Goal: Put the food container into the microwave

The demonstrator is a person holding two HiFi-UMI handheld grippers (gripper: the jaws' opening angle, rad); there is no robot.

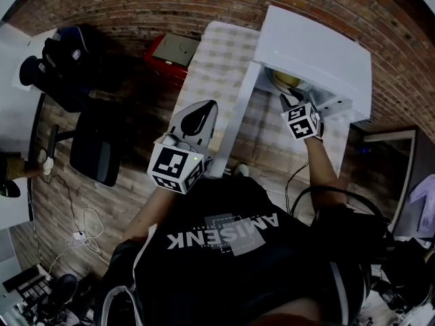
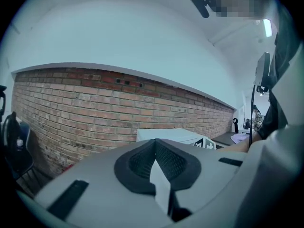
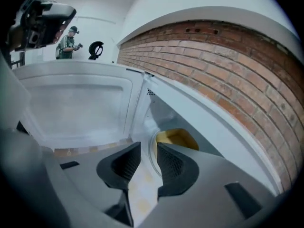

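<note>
Food container (image 1: 286, 79) inside open microwave (image 1: 319, 46), right gripper (image 1: 292, 100) just outside

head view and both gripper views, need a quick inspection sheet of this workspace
surface: table under a checked cloth, carrying the microwave
job's things: white microwave, its door open; yellow food container sits inside the cavity
clutter: red flat item beside the table
grippers: left gripper jaws together, empty, aimed at the wall away from the microwave; right gripper jaws slightly apart, nothing between them, at the microwave opening
cables: white cables loose on the floor; black cable near the right arm
surroundings: brick wall, wooden floor, black chair, another person far off
</note>
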